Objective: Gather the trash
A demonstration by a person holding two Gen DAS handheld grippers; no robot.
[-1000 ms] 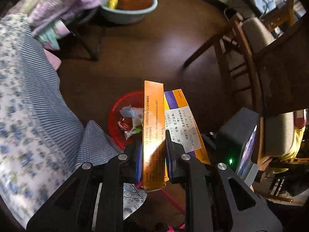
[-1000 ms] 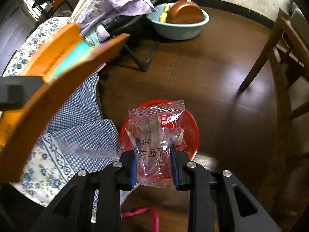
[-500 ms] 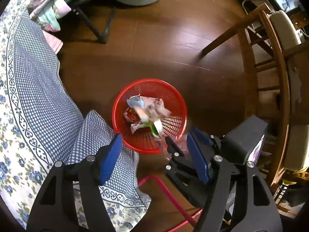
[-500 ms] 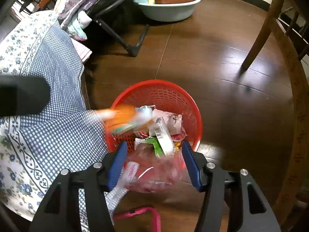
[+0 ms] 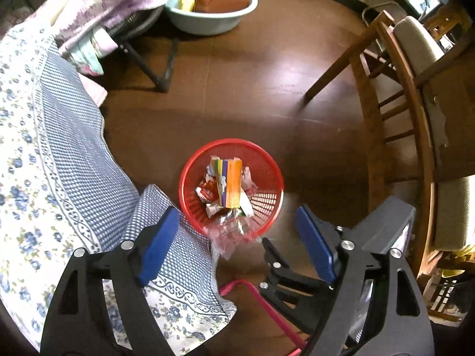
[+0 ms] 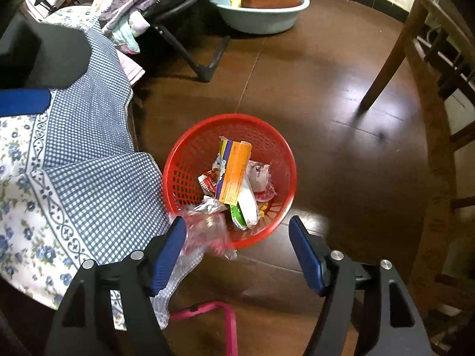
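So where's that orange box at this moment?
In both wrist views the orange box lies inside the red basket on the floor, on top of wrappers, just beside the checked tablecloth.

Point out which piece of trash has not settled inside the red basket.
The clear plastic wrapper, blurred at the red basket's near rim below the right gripper. The orange box and other scraps lie inside.

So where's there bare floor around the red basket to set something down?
Bare wood floor lies open between the red basket, the teal basin and the chair legs. It is crowded on the checked tablecloth side, and a pink frame sits just below the basket.
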